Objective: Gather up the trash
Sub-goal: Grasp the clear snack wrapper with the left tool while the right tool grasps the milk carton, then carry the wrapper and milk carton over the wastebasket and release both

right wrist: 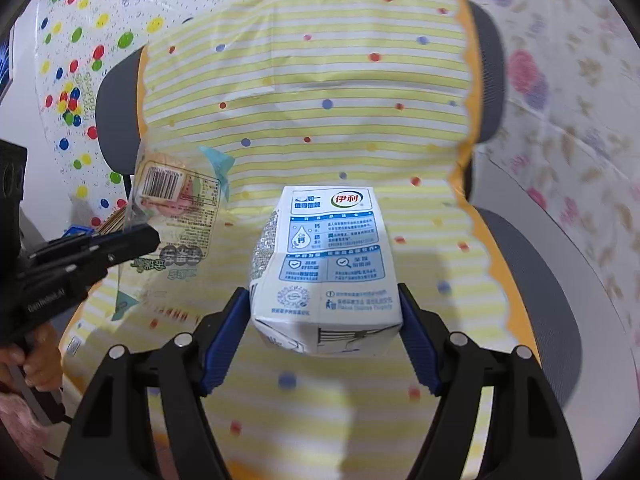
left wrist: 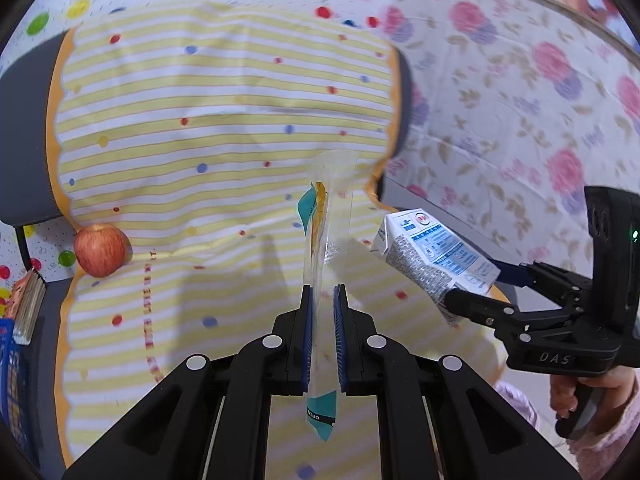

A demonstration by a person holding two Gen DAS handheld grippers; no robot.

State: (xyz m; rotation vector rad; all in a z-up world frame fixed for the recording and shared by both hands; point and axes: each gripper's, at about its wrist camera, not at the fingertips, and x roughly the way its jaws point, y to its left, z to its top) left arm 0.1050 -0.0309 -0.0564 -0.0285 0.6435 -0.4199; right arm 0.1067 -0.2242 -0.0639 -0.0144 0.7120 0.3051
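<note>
A clear plastic snack wrapper [left wrist: 330, 208] with teal corners stands upright between the pads of my left gripper [left wrist: 323, 292], which is shut on it. In the right wrist view the same wrapper [right wrist: 180, 208] hangs at the left, showing a barcode, with the left gripper [right wrist: 152, 236] pinching its edge. A white and blue milk carton [right wrist: 324, 264] sits between the blue pads of my right gripper [right wrist: 322, 292], which press on both its sides. From the left wrist view the carton [left wrist: 432, 256] is held in the air at the right by the right gripper [left wrist: 476, 284].
Both grippers hover over a chair draped with a yellow striped, dotted cloth [left wrist: 200, 100]. A red apple [left wrist: 102, 250] lies on the seat at the left. Books and a blue basket [left wrist: 24, 320] sit at the far left. A floral cloth [left wrist: 520, 100] covers the right side.
</note>
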